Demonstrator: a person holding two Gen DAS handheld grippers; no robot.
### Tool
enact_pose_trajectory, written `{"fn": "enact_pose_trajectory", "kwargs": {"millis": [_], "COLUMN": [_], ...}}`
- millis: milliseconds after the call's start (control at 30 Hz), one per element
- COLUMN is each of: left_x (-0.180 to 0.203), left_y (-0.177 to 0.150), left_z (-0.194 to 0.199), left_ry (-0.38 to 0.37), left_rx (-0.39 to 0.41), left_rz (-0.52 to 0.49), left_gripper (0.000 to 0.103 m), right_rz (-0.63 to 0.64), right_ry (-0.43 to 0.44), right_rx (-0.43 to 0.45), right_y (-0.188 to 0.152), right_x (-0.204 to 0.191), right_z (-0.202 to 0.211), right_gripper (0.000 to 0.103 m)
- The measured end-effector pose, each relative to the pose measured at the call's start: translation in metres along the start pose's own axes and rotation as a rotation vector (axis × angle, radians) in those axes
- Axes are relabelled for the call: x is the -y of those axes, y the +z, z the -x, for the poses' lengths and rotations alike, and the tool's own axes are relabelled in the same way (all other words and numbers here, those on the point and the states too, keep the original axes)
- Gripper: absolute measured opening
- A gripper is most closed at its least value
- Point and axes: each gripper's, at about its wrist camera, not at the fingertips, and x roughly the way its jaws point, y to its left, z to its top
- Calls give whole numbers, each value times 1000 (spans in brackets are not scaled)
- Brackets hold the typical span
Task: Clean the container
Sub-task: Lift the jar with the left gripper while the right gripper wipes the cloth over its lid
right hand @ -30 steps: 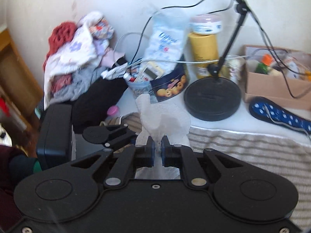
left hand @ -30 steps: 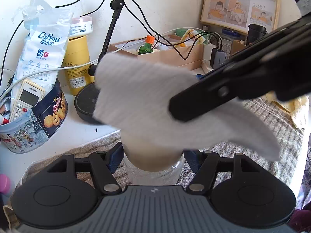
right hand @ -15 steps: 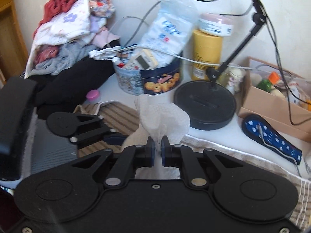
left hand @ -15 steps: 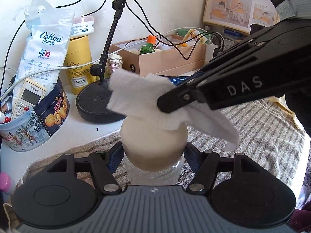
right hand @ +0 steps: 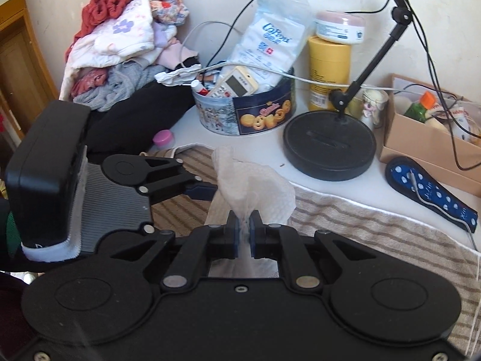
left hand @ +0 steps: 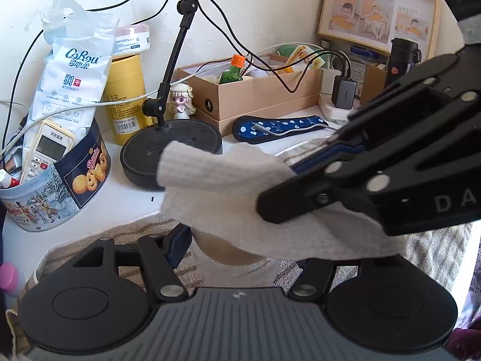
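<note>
The left hand-held gripper [left hand: 231,255] pinched the jar [left hand: 231,266] steady; the right hand-held gripper [right hand: 243,234], pinching the paper towel [left hand: 228,189], should press firmly over the lid.

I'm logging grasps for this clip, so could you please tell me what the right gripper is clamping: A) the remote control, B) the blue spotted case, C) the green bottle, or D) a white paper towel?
D: the right gripper has its jaws pinched on the white paper towel, which fans out above them.
</note>
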Motion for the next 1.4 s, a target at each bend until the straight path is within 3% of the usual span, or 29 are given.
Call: {"fn": "enact_pose_trajectory", "kwargs": {"millis": [333, 967, 1233, 1400], "left_x": [1, 2, 1, 1], "left_y": [0, 2, 1, 1], "left_z": [2, 1, 1, 2], "left_ry": [3, 2, 2, 4], "left_rx": [0, 0, 0, -1], "left_rz": [2, 5, 11, 17], "left_gripper": [66, 66, 66, 66], "right_rz": [45, -112, -302, -481], "right_ry": [-16, -98, 2, 74], "right_rx": [8, 9, -42, -22], "right_y": [23, 4, -24, -32], "right_x": [2, 33, 47, 68], "right_z": [-20, -3, -10, -13], "right_gripper": [6, 6, 6, 6]}}
